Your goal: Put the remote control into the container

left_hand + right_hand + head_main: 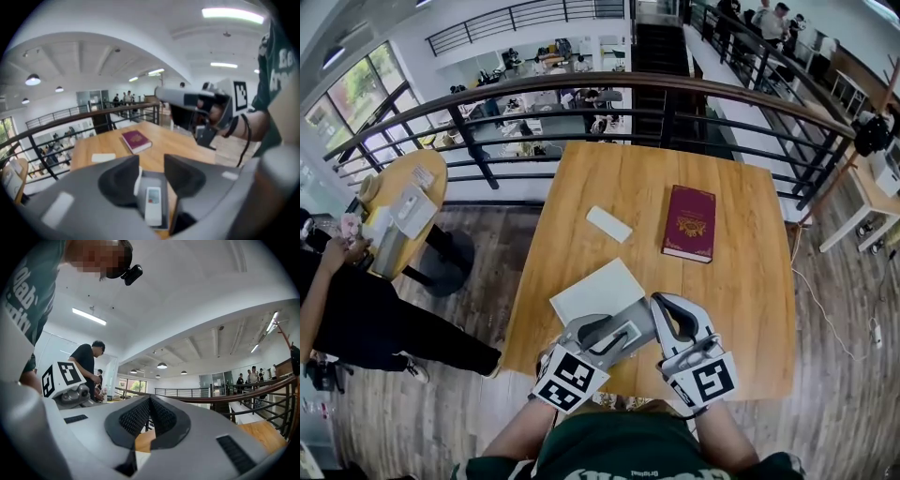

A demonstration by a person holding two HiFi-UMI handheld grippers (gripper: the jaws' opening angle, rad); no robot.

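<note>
Your left gripper hangs over the near edge of the bench. Its jaws stand partly apart, with nothing between the pads. Looking down through the gap, you see the remote control lying flat and lengthwise inside the grey container. As things lie, the placing looks done. Your right gripper is held just beside the left one, its jaws brought together on nothing, pointing out across the bench.

The remote looks like a light, stiff slab of smooth plastic, so I judge it would slip rather than bend. If you need to take it again, close across its two long narrow sides at about mid-length, clear of the small screen and the button near its far end. It lies low in the container, so the walls may crowd your pads; come in steeply from above.

The container sits at the near edge, left of the middle. A white flat piece lies near the middle of the bench. A maroon book lies to its right, toward the far right corner, and both are well apart from the container. Nothing blocks your way; only the two grippers are near enough to knock each other.
</note>
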